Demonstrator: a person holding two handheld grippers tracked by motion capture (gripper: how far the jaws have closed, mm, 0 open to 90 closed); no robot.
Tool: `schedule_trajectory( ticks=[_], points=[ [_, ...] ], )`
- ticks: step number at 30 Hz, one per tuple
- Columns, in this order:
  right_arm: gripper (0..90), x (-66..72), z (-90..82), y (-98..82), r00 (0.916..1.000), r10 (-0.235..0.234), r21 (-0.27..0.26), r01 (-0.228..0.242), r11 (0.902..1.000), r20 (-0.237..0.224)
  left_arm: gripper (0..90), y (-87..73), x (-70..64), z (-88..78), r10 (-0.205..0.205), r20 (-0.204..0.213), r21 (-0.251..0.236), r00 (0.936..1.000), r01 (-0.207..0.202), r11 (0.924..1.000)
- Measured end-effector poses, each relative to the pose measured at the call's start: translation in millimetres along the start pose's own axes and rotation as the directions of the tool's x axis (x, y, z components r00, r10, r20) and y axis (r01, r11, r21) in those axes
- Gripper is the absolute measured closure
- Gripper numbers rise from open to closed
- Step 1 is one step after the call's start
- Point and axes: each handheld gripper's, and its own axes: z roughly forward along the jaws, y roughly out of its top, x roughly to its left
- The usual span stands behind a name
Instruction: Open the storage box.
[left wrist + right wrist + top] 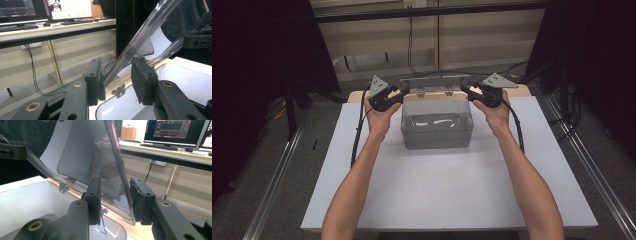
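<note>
In the high view, a clear plastic box (437, 125) is sitting on the white board (447, 195), toward the board's far edge. Its hinged lid (435, 83) is standing raised at the box's 12 o'clock side. The left gripper (401, 91) is reaching in at the lid's 9 o'clock end, and the right gripper (468, 89) at its 3 o'clock end; both hands are hovering just above the box's back corners.

In the left gripper view, the lid's edge (140, 37) is slanting from 1 o'clock down between the two black jaws. The jaws are standing narrow around it; a gap is showing at the right-hand pad, and I cannot tell whether the left-hand one is touching. A small hinge (119, 90) is lying just below, on the box's rim.

In the right gripper view, the lid (85, 155) is rising toward 12 o'clock between narrow jaws, its edge passing close to the right-hand pad, with a gap at the other; contact is unclear.
</note>
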Motion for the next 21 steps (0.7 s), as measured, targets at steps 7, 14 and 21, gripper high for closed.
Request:
schedule_trajectory(
  ticks=[7, 14, 21],
  points=[
    [62.8, -1.7, 2.4, 3.4, 0.9999, 0.011, 0.013, -0.011, 0.9999, 0.000, 62.3, -2.6, 3.4, 5.7, -0.003, -0.009, 0.011, 1.0000, 0.004, 0.9999],
    [63.3, -3.9, 5.5, 5.2, 0.9998, 0.019, 0.011, -0.019, 0.9998, 0.003, 64.9, -6.3, 8.9, 11.3, 0.006, -0.013, 0.027, 0.9999, -0.005, 0.9996],
    [63.3, -7.4, 10.1, 6.8, 0.9991, 0.043, 0.007, -0.043, 0.9991, 0.002, 67.5, -11.2, 13.6, 14.8, -0.016, -0.021, 0.040, 0.9997, 0.017, 0.9991]
  ],
)
